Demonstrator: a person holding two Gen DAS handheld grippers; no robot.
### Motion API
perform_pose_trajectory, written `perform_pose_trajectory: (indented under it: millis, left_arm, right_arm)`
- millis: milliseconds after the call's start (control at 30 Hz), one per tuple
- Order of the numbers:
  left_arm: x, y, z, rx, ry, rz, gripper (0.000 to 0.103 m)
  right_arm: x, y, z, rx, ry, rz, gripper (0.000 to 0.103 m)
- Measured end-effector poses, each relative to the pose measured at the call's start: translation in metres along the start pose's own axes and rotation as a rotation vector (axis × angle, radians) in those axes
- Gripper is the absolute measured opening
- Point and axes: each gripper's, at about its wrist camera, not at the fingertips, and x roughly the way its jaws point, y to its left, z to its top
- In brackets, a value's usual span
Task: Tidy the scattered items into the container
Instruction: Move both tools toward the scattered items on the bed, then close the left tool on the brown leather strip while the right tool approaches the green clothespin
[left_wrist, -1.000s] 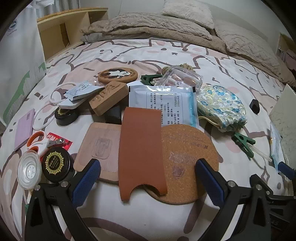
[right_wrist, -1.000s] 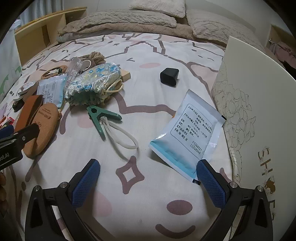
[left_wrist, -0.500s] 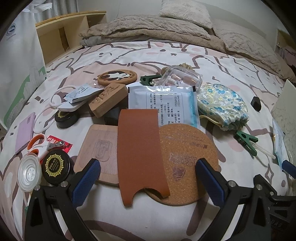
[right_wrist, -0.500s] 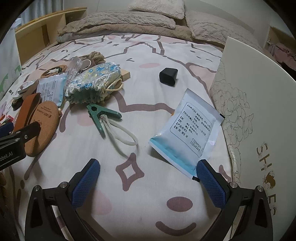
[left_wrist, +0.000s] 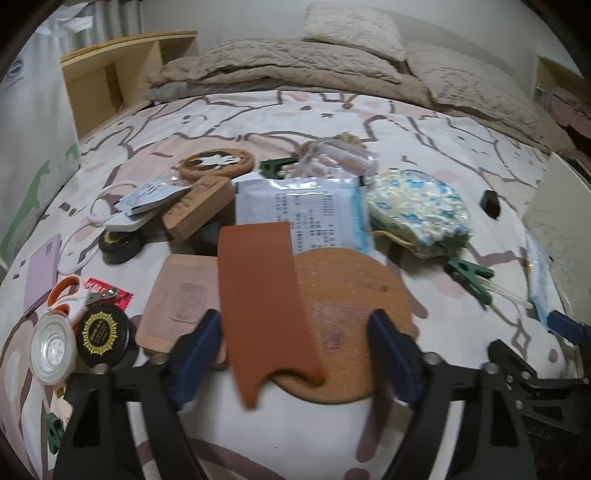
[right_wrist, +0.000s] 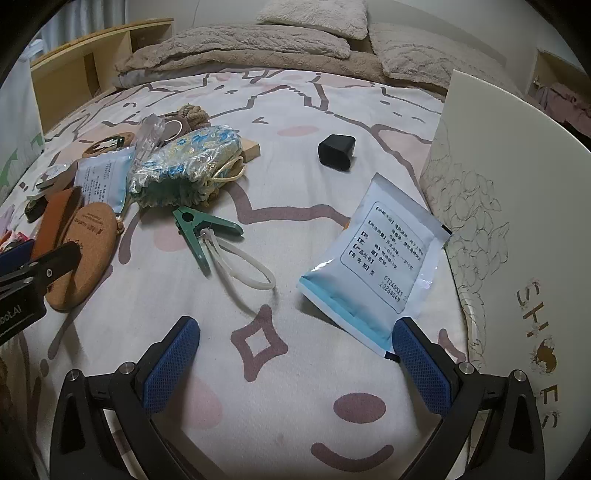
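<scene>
Many small items lie scattered on the patterned bedspread. In the left wrist view my left gripper hangs low over a brown leather strip that lies across a round cork coaster. Its jaws are closing with both items between the blue fingers, and the pads do not visibly press on either. A wooden coaster sits just left of the strip. My right gripper stands open over bare bedspread, its right finger beside a white-and-blue sachet. The white shoe box stands at the right.
Farther off lie a floral drawstring pouch, a green clip with a white loop, a black cube, another sachet, a wooden block, round tins, scissors and a pink card. Pillows and a wooden shelf stand behind.
The left gripper's fingers have come much closer together around the leather strip and cork coaster, and the view has blurred. The right gripper has not moved.
</scene>
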Motion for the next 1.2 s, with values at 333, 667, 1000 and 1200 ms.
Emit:
perform_pose_trajectory:
  millis: [333, 667, 1000, 1200]
  left_arm:
    - [0.001, 0.018, -0.001, -0.126, 0.047, -0.110, 0.053]
    - [-0.003, 0.030, -0.003, -0.172, 0.076, -0.136, 0.047]
    - [-0.013, 0.021, -0.009, -0.096, 0.060, -0.081, 0.047]
    - [-0.018, 0.017, -0.014, -0.101, 0.061, -0.098, 0.047]
  right_arm:
    - [-0.001, -0.001, -0.001, 0.006, -0.013, 0.013, 0.103]
    - [-0.005, -0.002, 0.001, 0.012, -0.044, 0.031, 0.101]
    - [-0.013, 0.005, 0.012, -0.032, -0.104, 0.099, 0.078]
    - [-0.014, 0.013, 0.013, -0.078, -0.110, 0.120, 0.043]
